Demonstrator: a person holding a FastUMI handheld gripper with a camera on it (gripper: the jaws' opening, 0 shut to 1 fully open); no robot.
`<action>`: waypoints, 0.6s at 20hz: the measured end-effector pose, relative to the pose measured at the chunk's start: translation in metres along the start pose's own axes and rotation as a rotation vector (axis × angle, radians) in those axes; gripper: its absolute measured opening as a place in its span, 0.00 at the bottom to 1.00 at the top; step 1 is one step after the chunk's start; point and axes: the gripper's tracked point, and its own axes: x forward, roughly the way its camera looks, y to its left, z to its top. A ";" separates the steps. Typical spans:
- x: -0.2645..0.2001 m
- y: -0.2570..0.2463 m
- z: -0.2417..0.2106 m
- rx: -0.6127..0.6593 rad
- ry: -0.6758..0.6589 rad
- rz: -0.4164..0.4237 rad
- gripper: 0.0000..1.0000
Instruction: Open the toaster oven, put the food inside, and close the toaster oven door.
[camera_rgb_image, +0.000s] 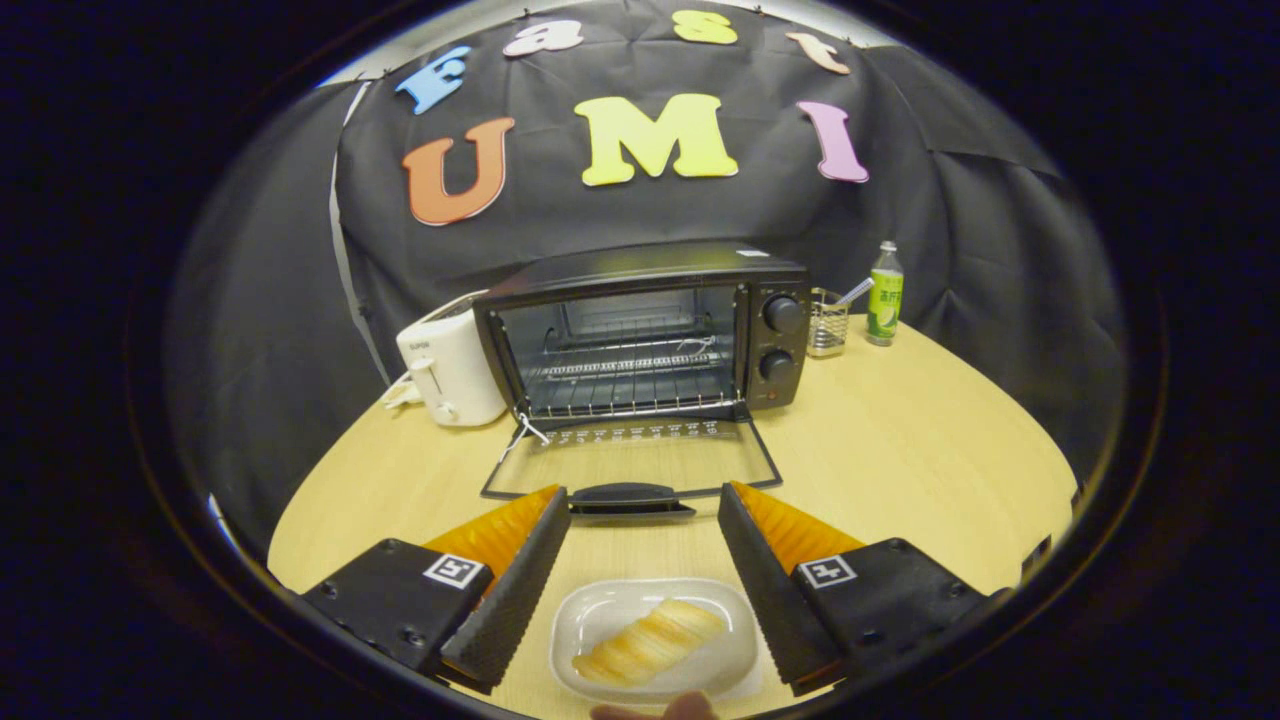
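1. Round pale wooden desk (900, 450), carrying everything, backed by black cloth booth wall (950, 250).
2. Black boxy metal toaster oven (640, 330), standing toward the desk's far edge, near its middle; door wide open, wire rack (625, 385) visible inside, two round black knobs (781, 338) stacked on the right-hand panel.
3. Glass oven door with black frame (630, 460), folded down flat over the desk toward the tongs, its dark curved handle (625, 498) lying between the two fingertips.
4. White plastic pop-up toaster (450, 370), just beside the oven's left wall, near the desk's far left edge.
5. Tongs (643, 500), spread wide, fingers (515, 580) apart on either side of the dish, gripping nothing; tips reaching up to the door handle's ends, touching or not cannot be told.
6. White rounded-rectangular shallow dish (600, 625), sitting at the desk's near edge, between the two fingers, nearer than the door handle.
7. Pale golden, ridged piece of food (648, 640), lying diagonally in the dish, outside the oven.
8. Slim green plastic bottle with a pale cap (885, 295), upright at the desk's far right edge, well apart from the dish.
9. Small clear container with a straw-like stick (829, 322), between the oven's right side and the bottle.
10. Fingertip of a person's hand (655, 710), just at the dish's near rim.
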 end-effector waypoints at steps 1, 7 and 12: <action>-0.010 -0.002 -0.004 0.013 0.002 -0.010 0.99; -0.043 -0.008 -0.050 0.107 0.069 -0.068 0.98; -0.032 -0.004 -0.094 0.117 0.179 -0.091 0.98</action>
